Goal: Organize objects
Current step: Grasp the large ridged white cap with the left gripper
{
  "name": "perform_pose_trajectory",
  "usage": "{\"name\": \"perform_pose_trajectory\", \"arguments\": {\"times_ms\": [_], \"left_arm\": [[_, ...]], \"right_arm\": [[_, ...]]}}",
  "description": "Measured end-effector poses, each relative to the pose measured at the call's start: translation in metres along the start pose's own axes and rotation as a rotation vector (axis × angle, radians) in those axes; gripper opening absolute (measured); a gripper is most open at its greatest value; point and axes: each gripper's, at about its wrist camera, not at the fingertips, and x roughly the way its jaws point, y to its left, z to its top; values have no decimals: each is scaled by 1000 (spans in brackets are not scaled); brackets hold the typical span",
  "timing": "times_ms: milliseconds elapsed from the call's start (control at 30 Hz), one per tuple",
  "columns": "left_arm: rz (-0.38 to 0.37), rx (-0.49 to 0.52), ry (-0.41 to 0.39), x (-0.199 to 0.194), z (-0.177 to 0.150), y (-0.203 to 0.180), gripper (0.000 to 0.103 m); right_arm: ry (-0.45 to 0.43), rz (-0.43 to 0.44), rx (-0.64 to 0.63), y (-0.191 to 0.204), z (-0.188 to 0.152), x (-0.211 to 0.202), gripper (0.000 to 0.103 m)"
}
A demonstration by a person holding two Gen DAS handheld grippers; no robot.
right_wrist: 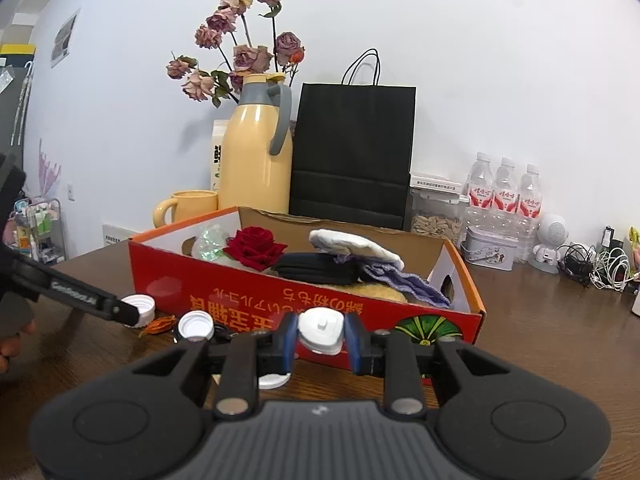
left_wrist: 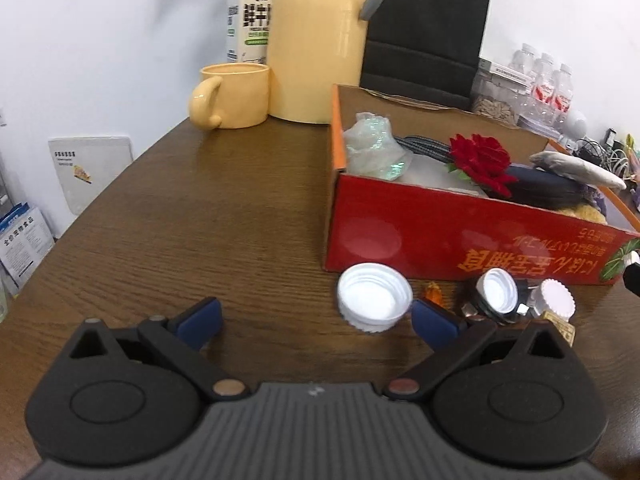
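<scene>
Two grippers work over your brown wood-grain table (left_wrist: 200, 220), which runs back to a plain white wall (right_wrist: 480, 60). Your left gripper (left_wrist: 316, 322) has its jaws spread wide and empty, with a large white cap (left_wrist: 374, 302) lying open side up just ahead of it at about one o'clock. Your right gripper (right_wrist: 321, 338) pinches a small white plastic piece (right_wrist: 322, 330) between its blue pads, held in front of the red cardboard box (right_wrist: 240, 284).

That box sits at twelve o'clock in the right view and holds a red rose (right_wrist: 256, 248), a black pouch (right_wrist: 316, 268), a white cloth (right_wrist: 356, 248) and purple fabric (right_wrist: 404, 284). A smaller white cap (left_wrist: 498, 290) and a dried orange bud (left_wrist: 434, 294) lie against the box front.

Along the wall at eleven o'clock stand a yellow jug (right_wrist: 256, 160), a yellow mug (right_wrist: 192, 206) and dried roses (right_wrist: 240, 40); a black paper bag (right_wrist: 354, 152) stands at twelve, water bottles (right_wrist: 504, 196) at two, tangled cables (right_wrist: 596, 264) at three.
</scene>
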Motion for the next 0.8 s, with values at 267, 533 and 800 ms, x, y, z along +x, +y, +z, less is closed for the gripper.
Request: {"name": "perform_pose_trajectory", "arguments": {"times_ms": [267,533,800], "left_arm": [[18,40,-17,6,3,-11,87],[-27,81,-59,3,1,-21,42],[-33,91,-124,-10,-4,-22,41]], "right_arm": [[-6,9,-2,1,-1,-3,24],[-6,9,-2,1,-1,-3,24],[-6,9,-3,1,-1,-3,24]]}}
